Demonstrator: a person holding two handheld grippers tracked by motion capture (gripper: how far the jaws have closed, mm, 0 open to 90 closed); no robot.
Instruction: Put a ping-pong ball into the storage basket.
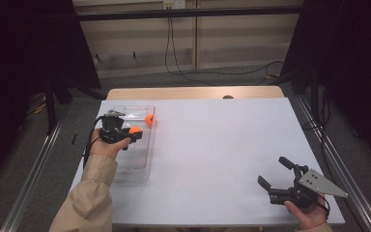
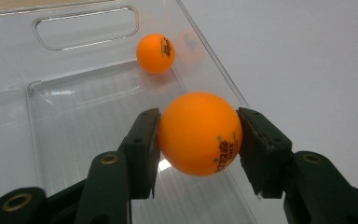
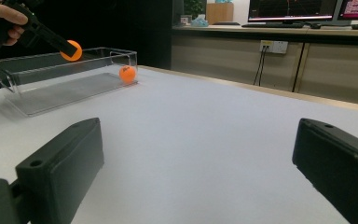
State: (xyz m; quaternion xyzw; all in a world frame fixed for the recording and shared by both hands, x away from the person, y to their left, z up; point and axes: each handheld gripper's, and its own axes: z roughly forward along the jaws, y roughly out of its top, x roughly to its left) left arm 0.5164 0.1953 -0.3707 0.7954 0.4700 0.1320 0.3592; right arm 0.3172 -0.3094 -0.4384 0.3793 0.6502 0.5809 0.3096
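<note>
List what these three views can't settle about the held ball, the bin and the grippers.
- Held ping-pong ball: left gripper view, its sides are covered by the left gripper pads.
- Its print: too small in the high view.
- Clear plastic bin: high view, the near left part is hidden behind hand and sleeve.
- Second ping-pong ball: whether it touches the bin wall is unclear.
- Right gripper: right gripper view, jaw bases cut off by the bottom edge.
</note>
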